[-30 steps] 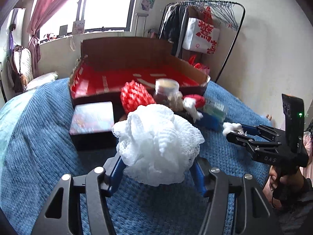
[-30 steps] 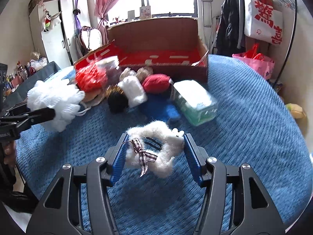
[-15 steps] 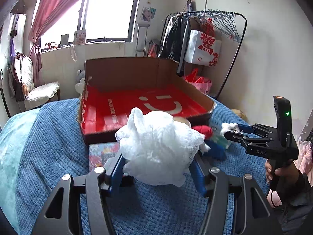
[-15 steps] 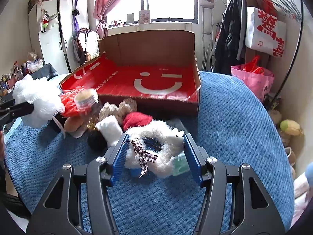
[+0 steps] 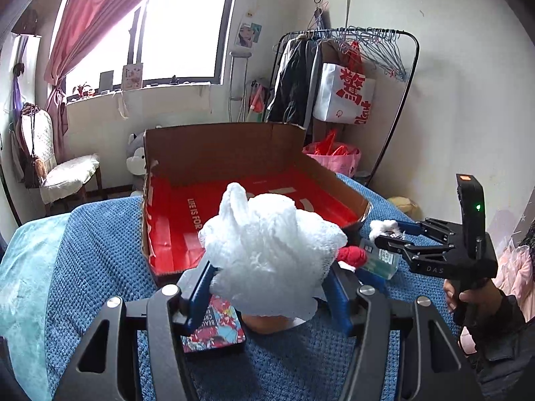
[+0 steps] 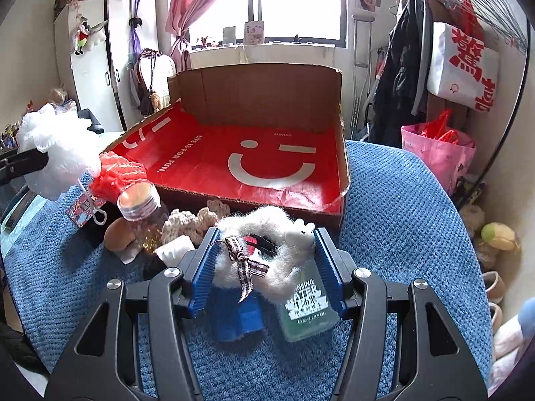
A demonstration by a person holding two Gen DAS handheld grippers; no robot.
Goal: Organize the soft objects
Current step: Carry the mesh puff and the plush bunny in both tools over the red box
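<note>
Two hand-held grippers above a bed with a blue knitted blanket [image 6: 401, 200], each carrying a soft object toward an open cardboard box [image 6: 260, 100] with a red lining. The left gripper [image 5: 267, 287] has its jaws closed on a white mesh bath pouf [image 5: 267, 250], held in the air just in front of the box's near wall. The right gripper [image 6: 264, 264] has its jaws closed on a fluffy white ring with a plaid bow [image 6: 264, 250], raised above the pile. The box interior appears empty in both views, so no object seems placed yet. Left on the blanket near the box: a red mesh pouf [image 6: 117, 177], a cream crocheted piece [image 6: 190, 224], a red soft item [image 5: 351, 255], alongside hard items such as a glass jar [image 6: 140, 207] and a cleansing-water bottle [image 6: 307, 307]. Judged stage: first deposits pending, sorting largely ahead.
</note>
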